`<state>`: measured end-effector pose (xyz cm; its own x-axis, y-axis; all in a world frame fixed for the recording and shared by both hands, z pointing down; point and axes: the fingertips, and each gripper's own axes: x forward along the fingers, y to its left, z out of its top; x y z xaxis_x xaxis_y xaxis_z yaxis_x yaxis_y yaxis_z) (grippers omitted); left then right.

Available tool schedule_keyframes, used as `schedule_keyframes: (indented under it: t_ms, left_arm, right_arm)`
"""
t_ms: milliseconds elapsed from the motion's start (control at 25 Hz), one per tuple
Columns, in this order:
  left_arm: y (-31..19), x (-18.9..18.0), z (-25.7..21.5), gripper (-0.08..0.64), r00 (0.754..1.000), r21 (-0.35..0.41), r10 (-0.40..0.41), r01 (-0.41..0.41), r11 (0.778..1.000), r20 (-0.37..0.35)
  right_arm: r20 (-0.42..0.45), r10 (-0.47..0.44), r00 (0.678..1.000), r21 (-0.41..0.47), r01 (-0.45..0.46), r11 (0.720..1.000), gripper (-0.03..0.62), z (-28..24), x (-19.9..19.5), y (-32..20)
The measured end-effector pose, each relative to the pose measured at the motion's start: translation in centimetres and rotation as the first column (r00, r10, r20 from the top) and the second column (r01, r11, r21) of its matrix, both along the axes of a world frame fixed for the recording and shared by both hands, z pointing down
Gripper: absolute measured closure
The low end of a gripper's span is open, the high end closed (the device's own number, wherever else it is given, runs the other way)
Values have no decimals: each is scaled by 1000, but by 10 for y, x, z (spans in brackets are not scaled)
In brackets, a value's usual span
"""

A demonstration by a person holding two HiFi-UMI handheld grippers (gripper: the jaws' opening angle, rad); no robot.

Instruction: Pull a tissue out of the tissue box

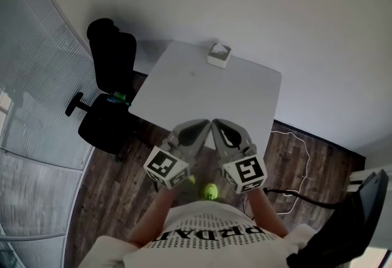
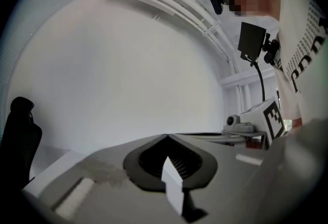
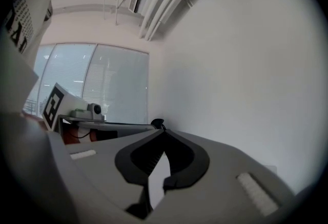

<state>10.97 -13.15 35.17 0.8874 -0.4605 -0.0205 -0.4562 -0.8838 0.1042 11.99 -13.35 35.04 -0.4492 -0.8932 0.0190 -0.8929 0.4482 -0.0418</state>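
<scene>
Head view: the tissue box [image 1: 219, 55] sits at the far edge of the white worktop [image 1: 202, 89]. The left tool [image 1: 206, 124] and right tool [image 1: 217, 124] are held side by side over the near edge.

Left gripper view: its jaws are pressed together, gripping nothing.

Right gripper view: its jaws are likewise closed and empty.

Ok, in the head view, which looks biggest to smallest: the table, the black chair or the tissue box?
Largest: white table.
Then: black chair.
Smallest: tissue box, tiny at the table's far edge.
</scene>
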Motion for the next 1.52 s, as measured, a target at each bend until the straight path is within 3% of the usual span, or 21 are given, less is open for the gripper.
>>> schedule_keyframes:
  t_ms: [360, 680, 1080, 1520]
  left_arm:
    - [-43, 1, 9, 569, 999, -21, 21, -22, 1000, -35]
    - [-120, 20, -4, 569, 996, 11, 78, -78, 997, -49]
    - [-203, 32, -14, 569, 988, 22, 152, -151, 988, -38]
    - [-256, 28, -13, 569, 979, 6, 199, -199, 980, -41]
  right_arm:
    - [-26, 19, 999, -8, -19, 1000, 584, 8, 1, -41]
    - [-52, 81, 995, -4, -81, 997, 584, 0, 18, -114]
    - [-42, 165, 985, -7, -165, 986, 584, -12, 30, -197]
    - [-33, 232, 972, -29, -233, 972, 584, -7, 29, -253]
